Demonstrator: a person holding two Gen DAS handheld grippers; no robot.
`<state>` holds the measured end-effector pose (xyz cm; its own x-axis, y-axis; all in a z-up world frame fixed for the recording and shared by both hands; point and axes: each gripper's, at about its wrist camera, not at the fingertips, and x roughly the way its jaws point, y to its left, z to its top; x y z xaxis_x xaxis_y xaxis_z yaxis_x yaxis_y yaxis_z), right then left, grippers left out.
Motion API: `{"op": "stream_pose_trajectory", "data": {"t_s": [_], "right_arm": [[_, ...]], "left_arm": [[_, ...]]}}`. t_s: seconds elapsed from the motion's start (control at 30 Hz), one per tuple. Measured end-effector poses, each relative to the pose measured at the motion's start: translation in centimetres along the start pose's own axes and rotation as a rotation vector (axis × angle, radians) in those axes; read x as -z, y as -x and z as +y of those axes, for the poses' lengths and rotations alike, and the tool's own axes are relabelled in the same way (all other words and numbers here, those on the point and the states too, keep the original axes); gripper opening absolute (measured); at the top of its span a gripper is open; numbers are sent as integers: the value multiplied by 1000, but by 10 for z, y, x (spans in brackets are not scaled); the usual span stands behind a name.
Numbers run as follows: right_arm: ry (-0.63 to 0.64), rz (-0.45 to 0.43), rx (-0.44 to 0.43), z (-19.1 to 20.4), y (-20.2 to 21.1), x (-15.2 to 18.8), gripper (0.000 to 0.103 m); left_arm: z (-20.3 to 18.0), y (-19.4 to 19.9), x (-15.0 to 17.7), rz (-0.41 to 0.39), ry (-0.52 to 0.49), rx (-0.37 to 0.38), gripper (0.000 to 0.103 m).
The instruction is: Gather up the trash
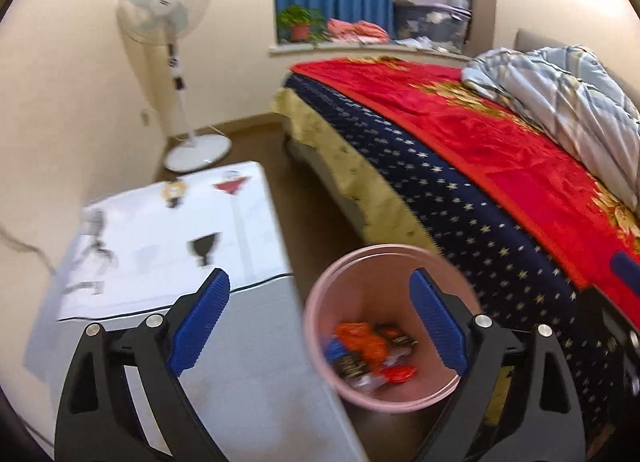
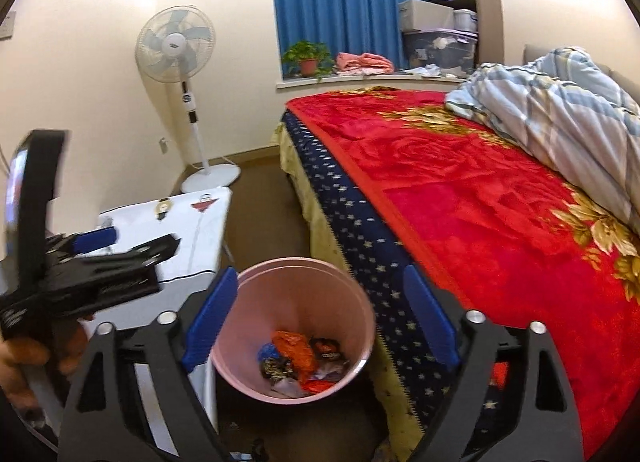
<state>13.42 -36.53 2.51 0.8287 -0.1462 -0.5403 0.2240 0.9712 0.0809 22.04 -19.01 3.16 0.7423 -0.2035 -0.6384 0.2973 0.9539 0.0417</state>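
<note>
Pink bin (image 2: 298, 332) of wrappers (image 2: 300, 358) sits below both wide-open tools (nothing held) (image 1: 320, 326) (image 2: 318, 322).

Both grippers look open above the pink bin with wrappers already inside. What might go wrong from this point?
1. The pink bin stands squeezed between the white cabinet and the bed; a low pass by the right gripper might tip it.
2. The left gripper hangs nearer the cabinet edge and may clip it.
</note>
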Motion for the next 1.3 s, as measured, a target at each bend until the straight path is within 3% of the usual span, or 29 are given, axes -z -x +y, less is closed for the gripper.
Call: {"op": "stream_pose_trajectory", "data": {"t_s": [0.27,0.5,0.6,0.73,0.97,1.3], "right_arm": [[74,-10,-112,58,24,17,98],[113,-46,-216,115,114,50,98],[150,-35,-247,135,150,69,98],[199,-48,-217,146,182,88,98],[176,-13,-173,141,202,107,98],[197,-26,-163,141,219,115,98]], "left_arm": [[78,98,50,-71,139,-163,88],[119,181,109,-70,204,-243,88],[124,206,129,-70,217,-225,88],[125,230,151,-65,236,-202,88],[124,251,176,-69,220,-206,88],[120,268,182,-100,221,-203,88]]}}
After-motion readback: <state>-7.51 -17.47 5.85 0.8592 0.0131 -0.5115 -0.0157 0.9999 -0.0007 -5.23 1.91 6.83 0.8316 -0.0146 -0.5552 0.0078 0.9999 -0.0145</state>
